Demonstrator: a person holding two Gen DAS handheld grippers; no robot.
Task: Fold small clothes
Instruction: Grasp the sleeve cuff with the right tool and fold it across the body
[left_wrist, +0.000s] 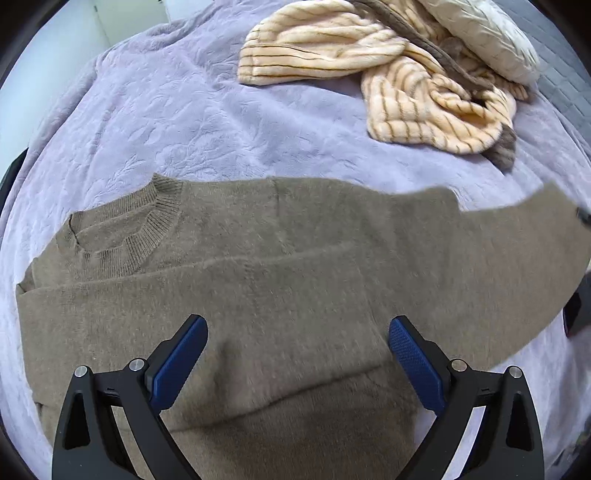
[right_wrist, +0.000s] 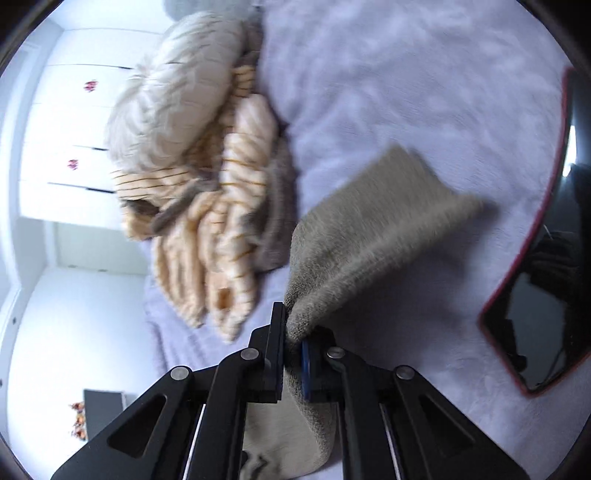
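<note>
Left wrist view: the left gripper (left_wrist: 297, 341) hovers with jaws spread wide above the taupe knitted sweater (left_wrist: 258, 266), spread flat on the lilac fleece blanket (left_wrist: 177, 122). Right wrist view: the right gripper (right_wrist: 293, 354) is clamped on a lifted fold of that sweater (right_wrist: 369, 240), beside the cream striped plush garment (right_wrist: 225, 206).

sweater (left_wrist: 295, 258) on blanket (left_wrist: 184, 118), pile (left_wrist: 369, 74) behind
</note>
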